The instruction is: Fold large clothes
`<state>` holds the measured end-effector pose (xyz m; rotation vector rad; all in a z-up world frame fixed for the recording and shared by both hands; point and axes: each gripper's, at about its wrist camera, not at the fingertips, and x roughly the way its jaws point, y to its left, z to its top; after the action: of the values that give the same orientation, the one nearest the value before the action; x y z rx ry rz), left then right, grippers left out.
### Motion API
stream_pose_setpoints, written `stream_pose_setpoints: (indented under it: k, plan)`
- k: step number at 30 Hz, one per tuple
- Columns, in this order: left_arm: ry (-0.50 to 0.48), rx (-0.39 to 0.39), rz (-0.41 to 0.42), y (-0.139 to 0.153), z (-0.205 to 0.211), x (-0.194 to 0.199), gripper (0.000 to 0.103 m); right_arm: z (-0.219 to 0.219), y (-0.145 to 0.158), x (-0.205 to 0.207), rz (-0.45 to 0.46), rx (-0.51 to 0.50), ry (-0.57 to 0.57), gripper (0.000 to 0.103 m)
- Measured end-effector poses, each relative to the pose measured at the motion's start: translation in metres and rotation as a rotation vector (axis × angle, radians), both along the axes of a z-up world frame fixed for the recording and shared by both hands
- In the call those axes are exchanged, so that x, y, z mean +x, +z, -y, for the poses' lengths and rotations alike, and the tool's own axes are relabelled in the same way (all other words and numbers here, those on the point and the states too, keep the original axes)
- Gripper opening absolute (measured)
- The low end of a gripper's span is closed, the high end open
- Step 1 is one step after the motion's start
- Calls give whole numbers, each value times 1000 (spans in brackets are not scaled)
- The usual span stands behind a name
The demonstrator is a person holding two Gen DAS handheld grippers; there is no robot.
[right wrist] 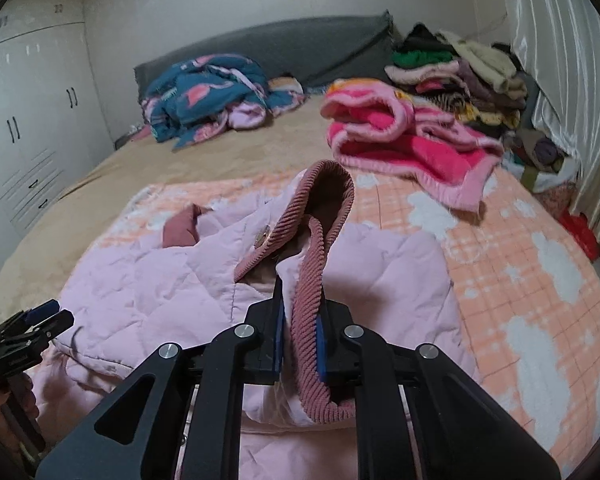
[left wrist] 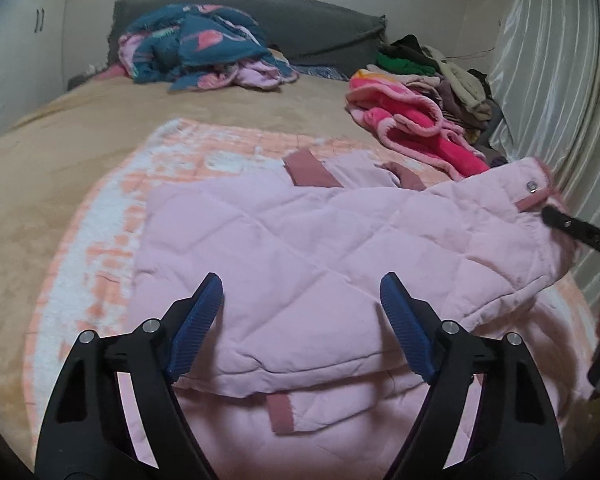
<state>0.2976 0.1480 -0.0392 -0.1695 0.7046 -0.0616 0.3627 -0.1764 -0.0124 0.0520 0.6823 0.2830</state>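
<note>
A pale pink quilted jacket (left wrist: pixel 300 248) lies on an orange-and-white checked blanket (left wrist: pixel 100 240) on the bed. My left gripper (left wrist: pixel 302 308) is open and empty, hovering just above the jacket's near folded edge. My right gripper (right wrist: pixel 300 336) is shut on the jacket's dusty-rose corduroy collar (right wrist: pixel 312 280) and holds it lifted off the bed. In the left wrist view the right gripper's black finger (left wrist: pixel 580 232) shows at the jacket's raised right corner. The left gripper (right wrist: pixel 32 328) shows at the far left of the right wrist view.
A bright pink fleece garment (right wrist: pixel 404 148) lies beyond the jacket at the right. A stack of folded clothes (right wrist: pixel 460 72) stands behind it by the curtain (right wrist: pixel 560 80). A teal and pink quilt (right wrist: pixel 212 92) is heaped at the grey headboard. White wardrobes (right wrist: pixel 28 120) line the left wall.
</note>
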Motion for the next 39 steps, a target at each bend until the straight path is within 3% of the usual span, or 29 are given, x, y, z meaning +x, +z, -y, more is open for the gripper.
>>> stream_pose_setpoints:
  k: [2,6,12,17,23,25,27,30,39]
  plan:
    - [-8,16,-19,-5,3,2,65,2,-6,2,-14,-15,-23,21]
    - [-13,32,-57,-15,7,7,65,10,-9,1,-6,-25,-72,34]
    - [-7,49,-132,-36,7,16,68,-2,3,-8,30,-24,0,61]
    - [-1,-2,-166,-47,-2,18,68,-37,3,-10,-8,-23,139,69]
    - [0,-24,-169,-49,-5,19,68,-86,-17,2,-115,-80,301,70]
    - [0,-24,-169,-49,-6,18,68,-96,-34,12,-172,-128,295,71]
    - [-1,-25,-169,-49,-6,19,68,-106,-63,24,-254,-193,298,78]
    - [0,-16,-171,-49,-4,19,68,-110,-88,28,-255,-189,277,82]
    - [3,8,-168,-45,1,15,67,-103,-92,12,-209,-152,212,83]
